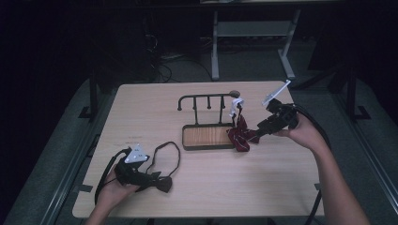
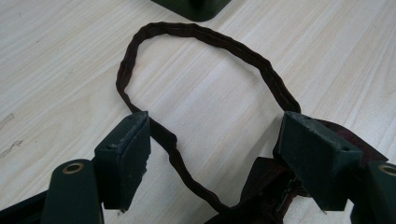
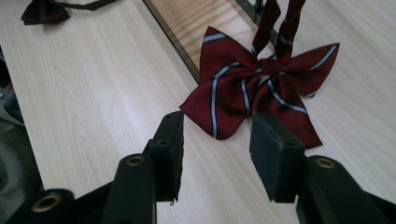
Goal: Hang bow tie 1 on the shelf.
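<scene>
Step in hand, as judged: hanging bow ties on the hook rack (image 1: 206,99); red one looks done, dark one next.

Red striped bow tie (image 1: 242,136) hanging by its strap off the rightmost hook, bow resting at the right end of the rack's wooden tray (image 1: 206,136), toward the table's (image 1: 281,187) right edge. In the right gripper view same bow (image 3: 252,88) lying just ahead of the jaws, strap running up and out of frame.

Right gripper (image 1: 260,126) (image 3: 215,140): jaws parted, nothing between the pads, bow tip just beyond them, no contact visible. Reads as a release.

Left gripper (image 1: 152,179) (image 2: 215,154) near the front-left corner, over the dark bow tie (image 1: 162,183). Jaws wide apart; strap loop (image 2: 201,88) lying flat on the table between and ahead of them, bow knot (image 2: 266,186) close against the right pad. Pads not pressing on anything, so not gripping.

Next move, as judged: left jaws close on the strap beside the knot, lift, keep loop hanging open, carry to a free hook left of the red one. Right gripper backs off clear of the rack first. Risk: loop collapsing on lift, missing the hook.
</scene>
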Action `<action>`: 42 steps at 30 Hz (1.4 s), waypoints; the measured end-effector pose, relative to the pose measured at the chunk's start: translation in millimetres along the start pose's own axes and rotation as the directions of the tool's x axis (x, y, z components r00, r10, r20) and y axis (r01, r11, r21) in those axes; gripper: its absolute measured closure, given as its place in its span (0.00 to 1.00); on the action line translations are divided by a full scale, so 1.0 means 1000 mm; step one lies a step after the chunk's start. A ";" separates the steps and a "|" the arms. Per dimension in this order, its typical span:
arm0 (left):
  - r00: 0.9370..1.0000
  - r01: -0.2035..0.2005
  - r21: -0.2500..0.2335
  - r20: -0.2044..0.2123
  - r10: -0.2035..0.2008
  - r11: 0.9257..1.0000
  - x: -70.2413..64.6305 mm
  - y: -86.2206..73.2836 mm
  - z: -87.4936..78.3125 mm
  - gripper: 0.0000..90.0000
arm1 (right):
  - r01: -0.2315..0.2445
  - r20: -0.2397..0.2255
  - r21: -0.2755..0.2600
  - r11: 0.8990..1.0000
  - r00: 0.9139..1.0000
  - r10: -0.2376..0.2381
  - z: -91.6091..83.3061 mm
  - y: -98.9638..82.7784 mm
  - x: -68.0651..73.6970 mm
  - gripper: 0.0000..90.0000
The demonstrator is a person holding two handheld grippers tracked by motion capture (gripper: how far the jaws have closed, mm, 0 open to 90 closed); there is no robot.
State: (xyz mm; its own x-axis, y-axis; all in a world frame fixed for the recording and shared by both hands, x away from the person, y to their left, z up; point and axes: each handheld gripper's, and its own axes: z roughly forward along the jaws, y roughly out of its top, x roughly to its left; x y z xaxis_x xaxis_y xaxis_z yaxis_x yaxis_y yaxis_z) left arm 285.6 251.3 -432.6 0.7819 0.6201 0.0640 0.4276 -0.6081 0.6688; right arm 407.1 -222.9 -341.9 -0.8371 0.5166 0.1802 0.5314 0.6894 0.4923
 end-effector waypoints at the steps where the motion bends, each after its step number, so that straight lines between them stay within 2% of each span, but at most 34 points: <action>1: 1.000 -0.001 0.000 -0.001 0.001 1.000 0.000 0.000 0.000 0.28 | -0.005 0.001 0.002 1.000 1.000 0.005 0.001 -0.002 0.000 0.59; 17: 1.000 -0.002 0.005 -0.005 0.002 1.000 -0.001 0.000 -0.001 0.28 | -0.014 -0.017 0.013 1.000 1.000 0.014 0.017 -0.033 0.008 0.56; 30: 1.000 -0.010 0.007 -0.011 0.010 1.000 -0.003 0.004 0.001 0.28 | -0.026 -0.026 -0.018 0.999 0.999 0.025 0.026 -0.065 0.017 0.54; 42: 1.000 -0.021 0.017 -0.008 0.022 1.000 -0.004 0.008 0.001 0.28 | -0.028 -0.022 -0.033 0.999 0.999 0.028 0.031 -0.077 0.023 0.52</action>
State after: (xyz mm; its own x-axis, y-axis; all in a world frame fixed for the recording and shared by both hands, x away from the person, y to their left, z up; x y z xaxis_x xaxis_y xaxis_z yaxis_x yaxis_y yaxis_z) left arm 285.7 243.6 -428.1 0.7873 0.6107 0.0843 0.4183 -0.6297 0.6546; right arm 350.8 -248.0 -402.4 -0.8248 0.5239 0.2127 0.5503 0.6573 0.5149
